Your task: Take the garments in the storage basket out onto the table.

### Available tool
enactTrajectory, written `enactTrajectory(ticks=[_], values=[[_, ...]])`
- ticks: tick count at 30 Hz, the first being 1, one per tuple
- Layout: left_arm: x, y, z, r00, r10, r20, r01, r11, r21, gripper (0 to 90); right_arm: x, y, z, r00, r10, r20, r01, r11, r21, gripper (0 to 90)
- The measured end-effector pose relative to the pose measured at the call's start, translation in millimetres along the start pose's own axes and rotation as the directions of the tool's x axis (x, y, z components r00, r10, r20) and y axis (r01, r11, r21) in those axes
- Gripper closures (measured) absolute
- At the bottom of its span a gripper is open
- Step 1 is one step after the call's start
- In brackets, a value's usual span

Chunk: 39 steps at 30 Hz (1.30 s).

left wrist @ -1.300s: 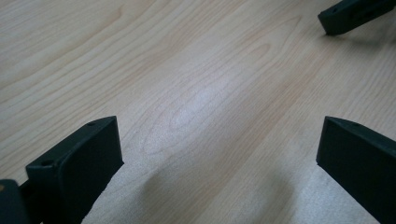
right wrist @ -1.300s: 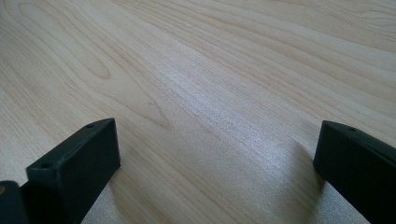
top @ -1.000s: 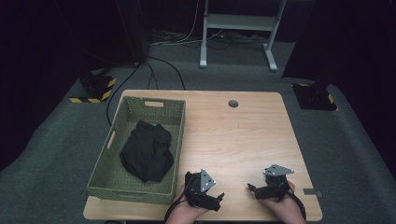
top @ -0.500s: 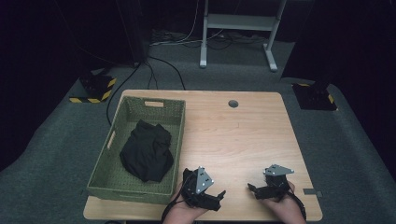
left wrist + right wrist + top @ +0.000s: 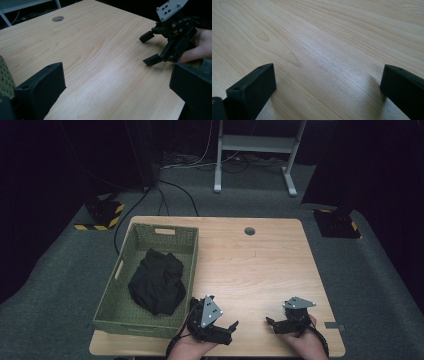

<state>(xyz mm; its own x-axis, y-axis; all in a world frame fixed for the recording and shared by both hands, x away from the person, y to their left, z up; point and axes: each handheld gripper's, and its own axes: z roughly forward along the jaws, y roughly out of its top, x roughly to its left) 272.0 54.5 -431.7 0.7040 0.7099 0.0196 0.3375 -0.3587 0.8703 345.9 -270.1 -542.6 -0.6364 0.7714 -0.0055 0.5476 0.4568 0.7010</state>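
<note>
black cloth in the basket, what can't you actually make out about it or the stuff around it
- Black cloth, high view: a dark crumpled heap; what garment it is and its folds are too dark to tell.
- Green basket, left gripper view: cut off by the left edge, one corner showing.
- Person's forearms, high view: cut off by the bottom edge.
- Left gripper and right gripper, high view: jaw tips small and dark; whether they touch the table is unclear.

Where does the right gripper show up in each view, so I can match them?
High view: right gripper bottom right, at the table's near edge, jaws open.
Left gripper view: upper right, jaws open, pointing left.
Right gripper view: its own jaws rise from both bottom corners, wide apart.
Shared landmark: the wooden table; its round hole is upper centre in high view, top left in left gripper view.
</note>
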Motion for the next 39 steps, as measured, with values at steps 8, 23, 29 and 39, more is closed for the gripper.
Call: enactTrajectory(ticks=[8,23,29,39], values=[[9.3,5.3,-14.5,0.9997,-0.012,-0.022,0.012,0.9998,-0.017,0.4,0.0,0.0,0.1,1.0,0.0,0.0,0.0,1.0,0.0,0.0],[38.8,6.3,-41.9,0.9931,-0.079,-0.087,0.075,0.9958,-0.053,0.6,0.1,0.0,0.1,1.0,-0.001,0.0,0.001,1.0,0.0,0.0],[52.5,3.8,-54.0,0.9868,-0.104,-0.124,0.096,0.9929,-0.071,0.7,0.1,0.0,0.1,1.0,-0.001,0.0,0.001,1.0,0.0,0.0],[74.2,-3.0,-71.6,0.973,-0.145,-0.18,0.13,0.9872,-0.093,0.7,0.1,0.0,0.0,1.0,0.0,0.0,0.0,1.0,0.001,0.0]])
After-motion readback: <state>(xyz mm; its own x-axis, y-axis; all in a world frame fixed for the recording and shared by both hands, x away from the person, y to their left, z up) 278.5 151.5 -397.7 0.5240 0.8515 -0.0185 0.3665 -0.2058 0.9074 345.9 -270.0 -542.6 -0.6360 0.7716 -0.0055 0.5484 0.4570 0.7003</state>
